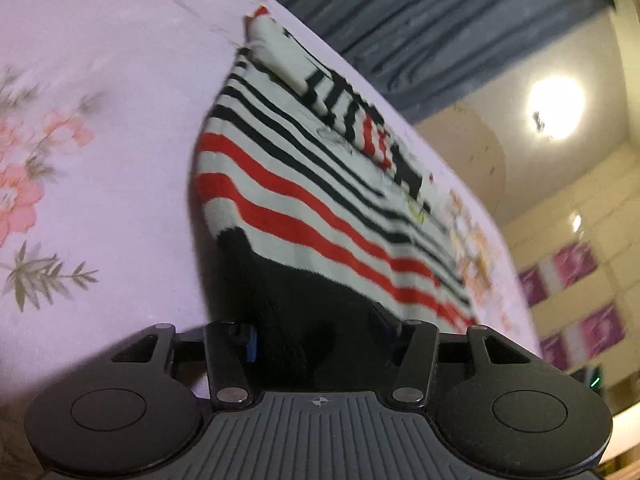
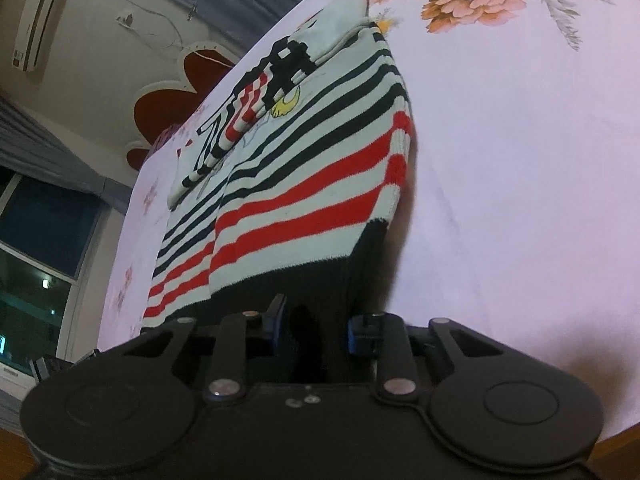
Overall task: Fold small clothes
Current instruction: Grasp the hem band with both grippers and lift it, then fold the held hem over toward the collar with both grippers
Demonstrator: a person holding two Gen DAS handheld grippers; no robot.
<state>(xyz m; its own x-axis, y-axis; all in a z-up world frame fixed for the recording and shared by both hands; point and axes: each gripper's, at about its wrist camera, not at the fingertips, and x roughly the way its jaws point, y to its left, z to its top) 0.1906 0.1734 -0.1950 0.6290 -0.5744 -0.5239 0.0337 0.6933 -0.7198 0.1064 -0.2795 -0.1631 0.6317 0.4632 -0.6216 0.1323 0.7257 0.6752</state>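
**Striped sweater caught at its hem by both claws**

Striped knit sweater point(image 1: 320, 184), white with red and black bands and a black ribbed hem, lies flat on a pale pink floral bedsheet point(image 1: 100, 128), sleeves already folded across its chest. In the left wrist view, the left claw point(image 1: 316, 336) sits at the near hem corner; the black rib fills the gap between its blue-padded fingers point(image 1: 250, 340). The jaws stand partly closed with cloth between them, but whether the pads already pinch I cannot tell.

In the right wrist view, the right claw point(image 2: 316, 324) meets the opposite hem corner of the same sweater point(image 2: 304, 184). Its jaws are narrower, and the blue pads point(image 2: 354, 334) look pressed onto the black rib.

By my reading, the step in hand is gripping the hem for the bottom-to-collar fold. Next, both corners need firm holds, then an even lift and carry toward the collar.
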